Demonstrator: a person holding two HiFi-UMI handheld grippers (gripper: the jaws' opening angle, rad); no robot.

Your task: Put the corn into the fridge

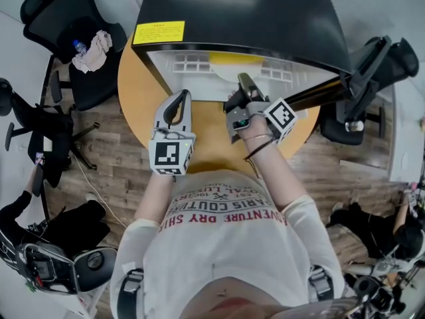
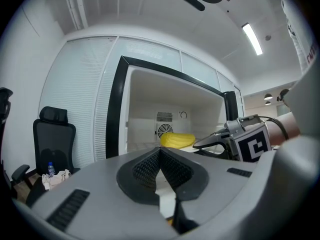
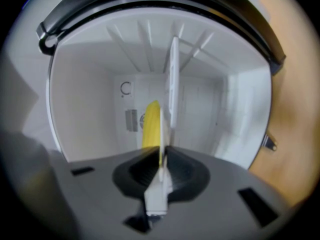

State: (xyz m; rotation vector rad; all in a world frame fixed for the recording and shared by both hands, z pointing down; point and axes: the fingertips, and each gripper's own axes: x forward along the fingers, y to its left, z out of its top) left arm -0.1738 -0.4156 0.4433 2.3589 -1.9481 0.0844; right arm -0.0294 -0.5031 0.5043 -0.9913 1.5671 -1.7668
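The yellow corn (image 1: 236, 58) lies on the white shelf inside the small black fridge (image 1: 265, 18), whose door (image 1: 317, 96) stands open to the right. In the right gripper view the corn (image 3: 150, 124) sits deep in the fridge, beyond the jaw tips and apart from them. My right gripper (image 1: 244, 82) is at the fridge's mouth, shut with nothing in it. My left gripper (image 1: 180, 102) hovers over the wooden table in front of the opening, also shut and empty. From the left gripper view I see the corn (image 2: 176, 140) and the right gripper (image 2: 206, 144) beside it.
The fridge stands on a round wooden table (image 1: 139, 92). Black office chairs (image 1: 73, 18) stand at the left, one with a cloth and a bottle on its seat, and another chair (image 1: 375, 65) is behind the open door. A bag lies on the floor (image 1: 73, 224).
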